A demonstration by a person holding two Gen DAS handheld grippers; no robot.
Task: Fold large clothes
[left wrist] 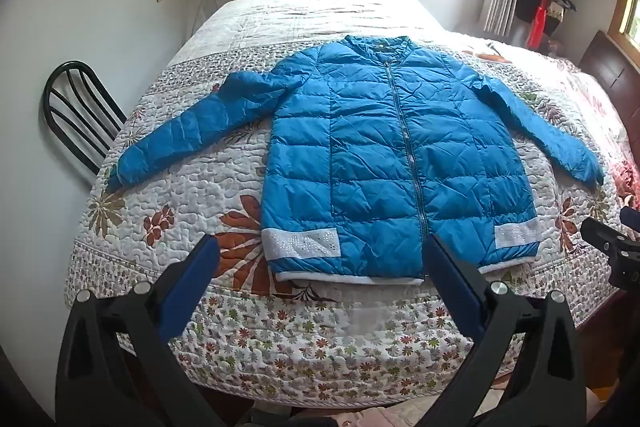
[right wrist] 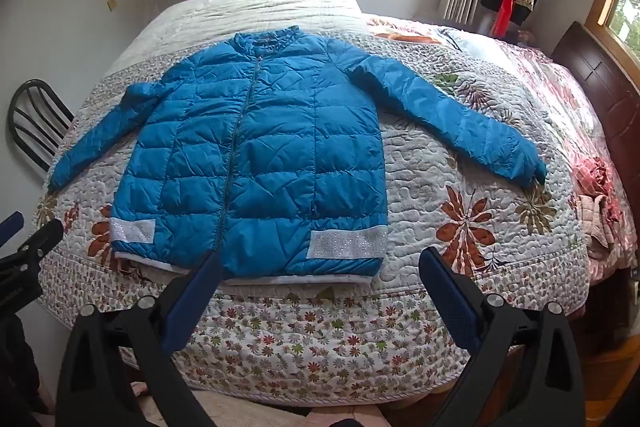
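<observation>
Here both tools tilt downward above the bed's near edge: left gripper [left wrist: 322,247] and right gripper [right wrist: 320,259] gape wide, empty; the blue jacket [left wrist: 396,155] lies flat, zipped, sleeves spread on the quilt [left wrist: 280,339].

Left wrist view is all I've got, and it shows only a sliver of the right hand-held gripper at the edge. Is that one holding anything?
Observer: No. The right hand-held gripper is wide open with nothing between its fingers, aimed at the hem of the blue quilted puffer jacket.
Operator: What's past the sleeve on that side?
Observer: A crumpled heap of pink fabric lies by the dark wooden headboard, apart from the sleeve's cuff.
</observation>
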